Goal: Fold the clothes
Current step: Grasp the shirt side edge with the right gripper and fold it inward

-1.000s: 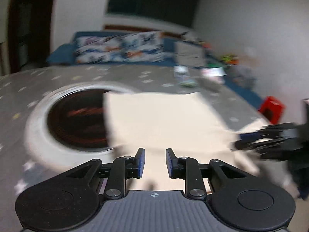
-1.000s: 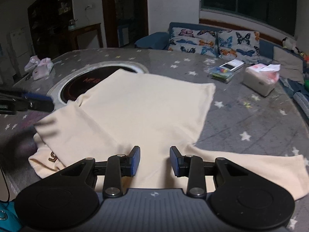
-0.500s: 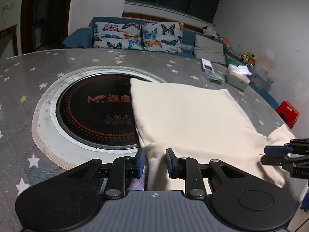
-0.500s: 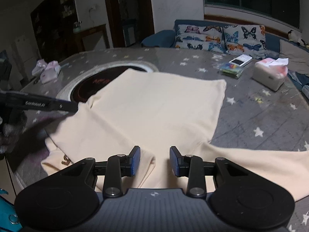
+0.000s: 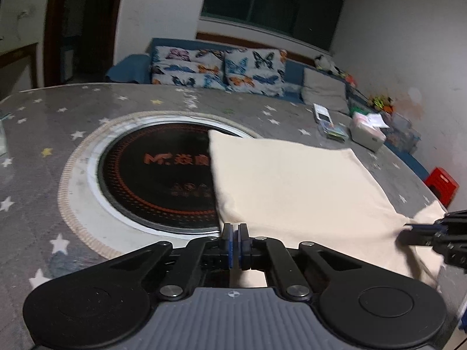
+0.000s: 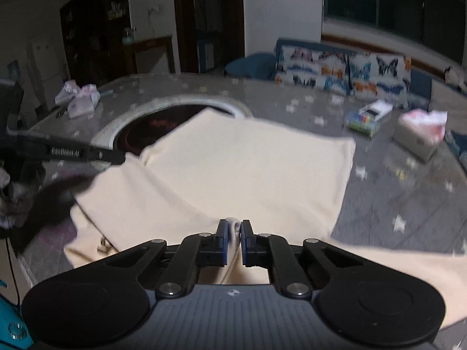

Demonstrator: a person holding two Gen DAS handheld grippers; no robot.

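Note:
A cream shirt (image 5: 292, 180) lies spread on the star-patterned table, its far-left corner over the dark round hob. My left gripper (image 5: 235, 233) is shut on the shirt's near edge by the hob. In the right wrist view the same cream shirt (image 6: 248, 169) fills the middle, and my right gripper (image 6: 233, 230) is shut on a bunched fold of its near edge. The right gripper (image 5: 432, 234) shows at the right edge of the left wrist view, on a sleeve. The left gripper (image 6: 87, 154) shows as a dark bar at the left of the right wrist view.
A round hob (image 5: 157, 180) with orange lettering is set into the table (image 5: 43, 134). A tissue box (image 6: 417, 137), a small case of coloured items (image 6: 367, 116) and pink packets (image 6: 81, 99) lie on the far side. A butterfly-cushioned sofa (image 5: 221, 70) stands behind. A red stool (image 5: 442, 180) is right.
Both grippers went from open to shut, each closing on the near edge of the cream shirt. Both views shifted slightly closer to the cloth.

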